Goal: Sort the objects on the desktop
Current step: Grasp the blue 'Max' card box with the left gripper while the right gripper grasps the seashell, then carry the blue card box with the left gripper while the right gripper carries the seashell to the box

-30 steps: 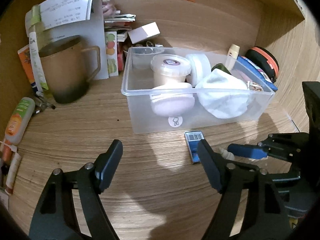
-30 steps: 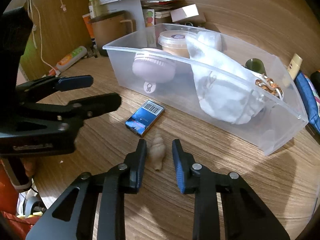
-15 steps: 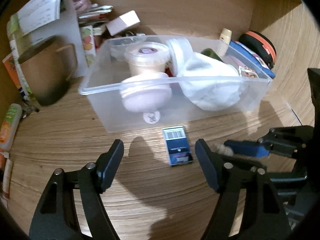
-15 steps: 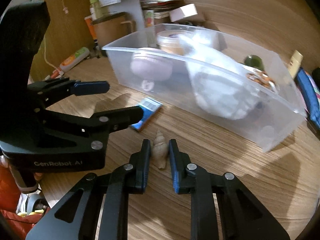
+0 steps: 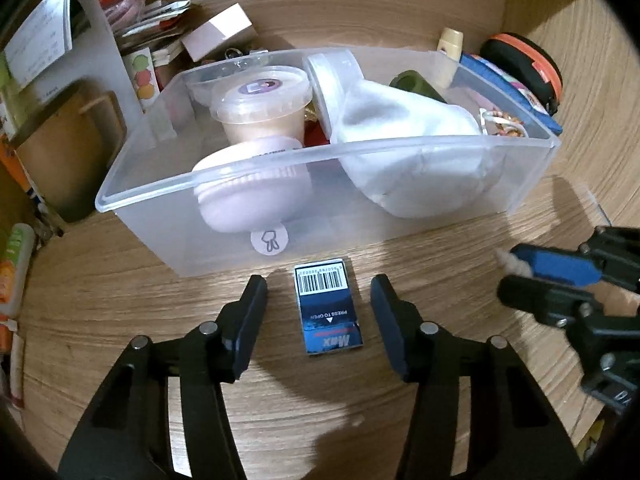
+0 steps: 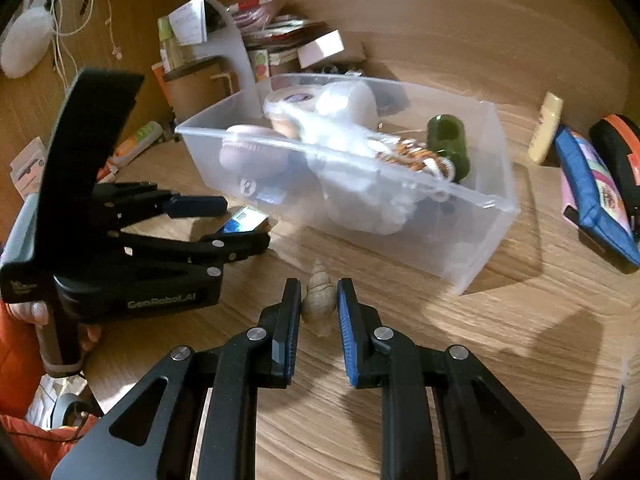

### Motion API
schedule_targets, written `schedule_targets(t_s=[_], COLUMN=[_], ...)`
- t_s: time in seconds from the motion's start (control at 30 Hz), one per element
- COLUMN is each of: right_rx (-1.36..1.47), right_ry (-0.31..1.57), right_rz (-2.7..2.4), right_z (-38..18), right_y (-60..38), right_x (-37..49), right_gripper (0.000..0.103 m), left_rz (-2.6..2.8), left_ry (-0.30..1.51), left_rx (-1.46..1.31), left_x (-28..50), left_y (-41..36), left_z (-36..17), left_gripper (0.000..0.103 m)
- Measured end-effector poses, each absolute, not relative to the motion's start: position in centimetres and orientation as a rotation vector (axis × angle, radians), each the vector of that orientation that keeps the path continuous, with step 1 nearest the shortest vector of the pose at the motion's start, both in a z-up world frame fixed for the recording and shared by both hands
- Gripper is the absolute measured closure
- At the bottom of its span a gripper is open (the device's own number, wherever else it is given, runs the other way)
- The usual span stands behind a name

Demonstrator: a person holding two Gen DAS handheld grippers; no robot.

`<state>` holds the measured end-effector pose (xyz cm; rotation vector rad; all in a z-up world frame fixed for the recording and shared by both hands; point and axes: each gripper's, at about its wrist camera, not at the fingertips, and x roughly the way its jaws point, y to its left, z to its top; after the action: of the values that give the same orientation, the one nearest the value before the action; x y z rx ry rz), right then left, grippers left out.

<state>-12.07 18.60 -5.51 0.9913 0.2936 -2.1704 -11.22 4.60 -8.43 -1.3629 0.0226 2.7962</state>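
Note:
A small blue box (image 5: 328, 308) with a barcode lies flat on the wooden desk, just in front of the clear plastic bin (image 5: 240, 168). My left gripper (image 5: 318, 320) straddles the box, jaws closing, with a gap on each side of it. My right gripper (image 6: 319, 294) is shut on a pale spiral shell (image 6: 319, 308), tip pointing away. In the left wrist view the right gripper (image 5: 516, 280) hovers at the right with the shell's tip (image 5: 505, 264) showing. The right wrist view shows the left gripper (image 6: 240, 222) over the box (image 6: 245, 218), near the bin (image 6: 320, 148).
The bin holds a lilac round brush (image 5: 248, 196), a lidded tub (image 5: 262, 108), a white cloth (image 5: 408, 152), a green cylinder (image 6: 448, 144) and beads. A brown mug (image 5: 68, 148), papers, a blue pencil case (image 6: 592, 196) and an orange-rimmed case (image 5: 528, 64) ring the desk.
My left gripper slid over to the blue box and its jaws narrowed around it. My right gripper shut on the shell and rose a little with it.

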Motion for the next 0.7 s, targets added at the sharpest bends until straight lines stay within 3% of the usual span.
schedule_targets(t_s=[0.3, 0.7], right_rx=[0.964, 0.957], right_ry=[0.276, 0.251], right_rz=[-2.171, -2.164], right_z=[-5.3, -5.2], right_y=[19.1, 19.1], right_x=[-12.1, -11.9], right_gripper=[0.086, 0.086], left_rz=[2.772, 2.815], left_ry=[0.075, 0.153], left_rx=[-1.336, -1.27], left_x=[-11.1, -9.7], left_y=[5.1, 6.2], left_z=[-8.4, -7.6], left_gripper=[0.076, 0.077])
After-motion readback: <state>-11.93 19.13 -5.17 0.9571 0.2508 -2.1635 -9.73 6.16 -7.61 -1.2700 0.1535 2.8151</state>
